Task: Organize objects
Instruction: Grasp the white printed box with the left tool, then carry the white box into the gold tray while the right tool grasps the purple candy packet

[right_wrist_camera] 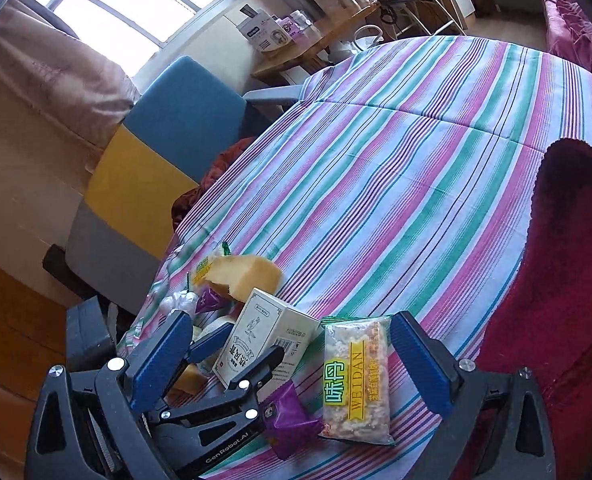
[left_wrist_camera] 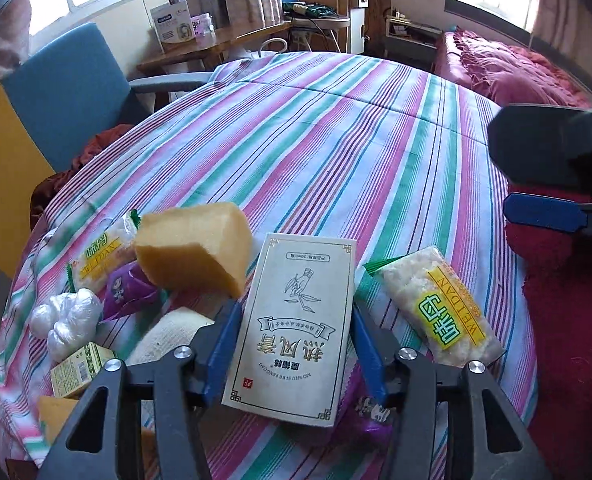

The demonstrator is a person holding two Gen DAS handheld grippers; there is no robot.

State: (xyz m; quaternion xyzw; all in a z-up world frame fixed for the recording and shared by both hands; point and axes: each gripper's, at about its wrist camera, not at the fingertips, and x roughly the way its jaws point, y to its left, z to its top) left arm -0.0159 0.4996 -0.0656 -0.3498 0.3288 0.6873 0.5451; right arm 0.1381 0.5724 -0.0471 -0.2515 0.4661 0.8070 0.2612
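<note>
My left gripper (left_wrist_camera: 293, 312) is shut on a cream box with Chinese print (left_wrist_camera: 291, 328) and holds it over the striped cloth; the box also shows in the right wrist view (right_wrist_camera: 259, 340) between the left gripper's fingers. My right gripper (right_wrist_camera: 291, 340) is open, its blue pads either side of a clear WEIDAN snack pack (right_wrist_camera: 356, 376), which also lies right of the box in the left wrist view (left_wrist_camera: 440, 308). A yellow sponge block (left_wrist_camera: 193, 248), a second WEIDAN pack (left_wrist_camera: 99, 256), a purple packet (left_wrist_camera: 125, 290) and a small green box (left_wrist_camera: 77, 372) lie at left.
A striped cloth (left_wrist_camera: 336, 140) covers the table. A dark red cloth (right_wrist_camera: 556, 280) lies along its right side. A blue and yellow chair (right_wrist_camera: 155, 168) stands at the left edge. A white plastic bundle (left_wrist_camera: 65, 322) and another purple packet (right_wrist_camera: 287, 424) lie among the items.
</note>
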